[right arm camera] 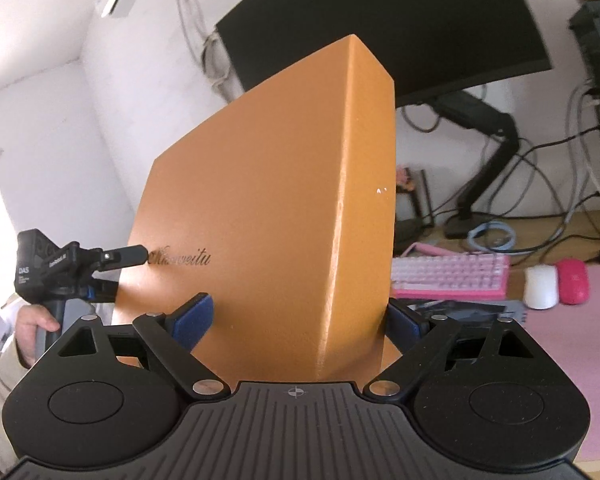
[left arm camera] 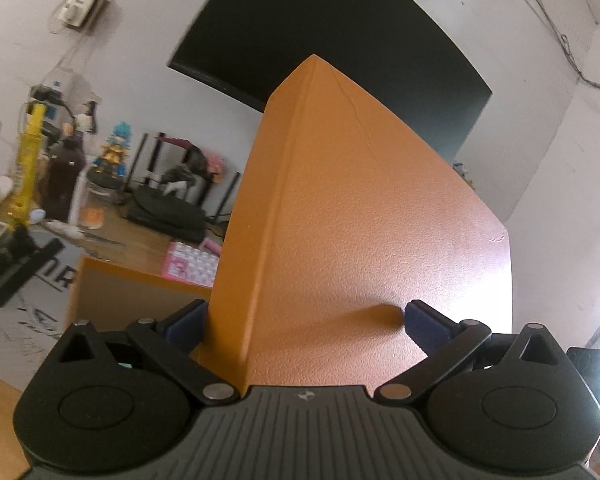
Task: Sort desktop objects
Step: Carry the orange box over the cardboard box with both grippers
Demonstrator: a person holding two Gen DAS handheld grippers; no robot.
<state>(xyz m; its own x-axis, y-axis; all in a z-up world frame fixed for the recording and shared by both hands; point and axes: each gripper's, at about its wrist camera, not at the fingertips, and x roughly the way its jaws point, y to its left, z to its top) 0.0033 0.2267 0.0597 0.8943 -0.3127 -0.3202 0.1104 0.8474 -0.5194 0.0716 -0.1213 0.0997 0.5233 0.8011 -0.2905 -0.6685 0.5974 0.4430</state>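
An orange box lid (left arm camera: pixel 360 216) with textured faces is held up between both grippers, tilted on edge. My left gripper (left arm camera: pixel 304 320) is shut on one side wall of it, blue pads on either face. My right gripper (right arm camera: pixel 300 316) is shut on the opposite side wall of the orange lid (right arm camera: pixel 260 200), which bears script lettering. The left gripper (right arm camera: pixel 60 268) also shows in the right wrist view, at the lid's far edge. The orange box base (left arm camera: pixel 136 296) stands on the desk below the lid.
A black monitor (right arm camera: pixel 400 20) on an arm hangs behind. A pink keyboard (right arm camera: pixel 448 276), a white mouse (right arm camera: pixel 542 286) and a pink mouse (right arm camera: pixel 572 282) lie on the pink mat (right arm camera: pixel 580 360). Bottles (left arm camera: pixel 28 168), figurines (left arm camera: pixel 114 148) and a router (left arm camera: pixel 168 208) crowd the desk's left.
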